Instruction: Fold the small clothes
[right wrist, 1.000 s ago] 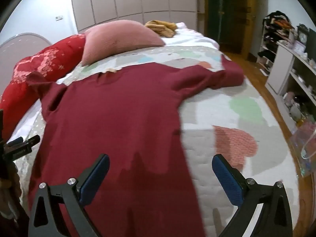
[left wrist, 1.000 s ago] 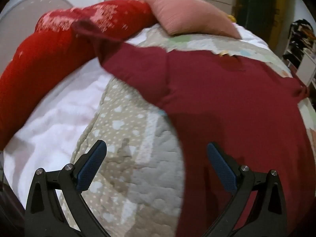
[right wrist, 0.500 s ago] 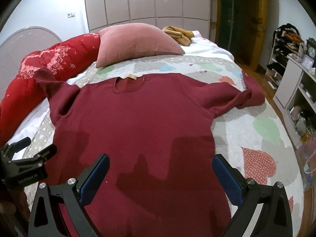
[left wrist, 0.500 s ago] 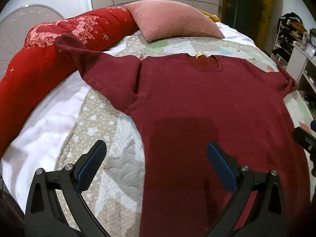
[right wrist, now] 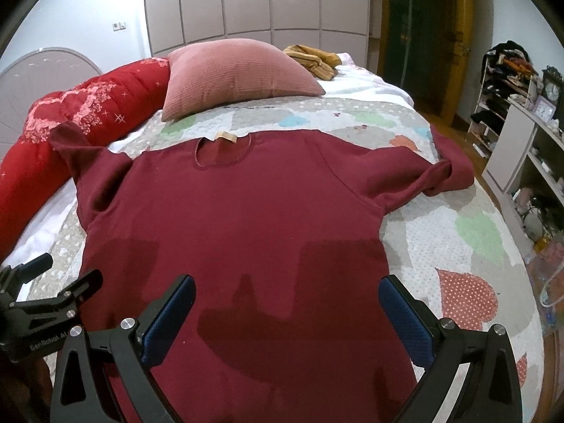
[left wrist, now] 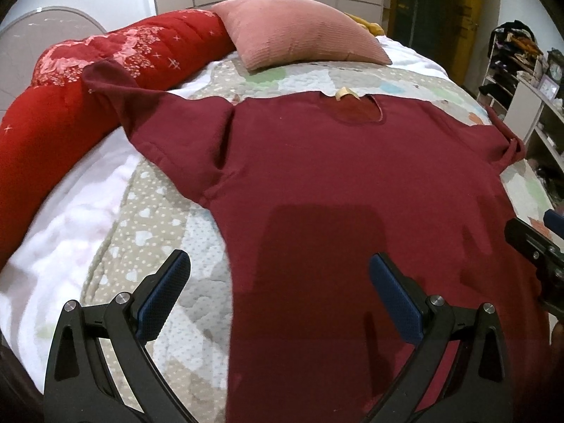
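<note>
A dark red sweater (right wrist: 239, 218) lies flat and unfolded across the centre of the frame, neckline toward the top with a tan label showing. One sleeve stretches to the upper left; the other bunches at the right.

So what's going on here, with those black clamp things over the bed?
A person holds a hand-held gripper in each hand to fold clothes. A dark red sweater lies spread flat on the quilted bed, neck toward the pink pillow. Its one sleeve rests up on the red bolster. The left hand-held gripper and right hand-held gripper hover open above the hem, holding nothing. No fold made yet.
</note>
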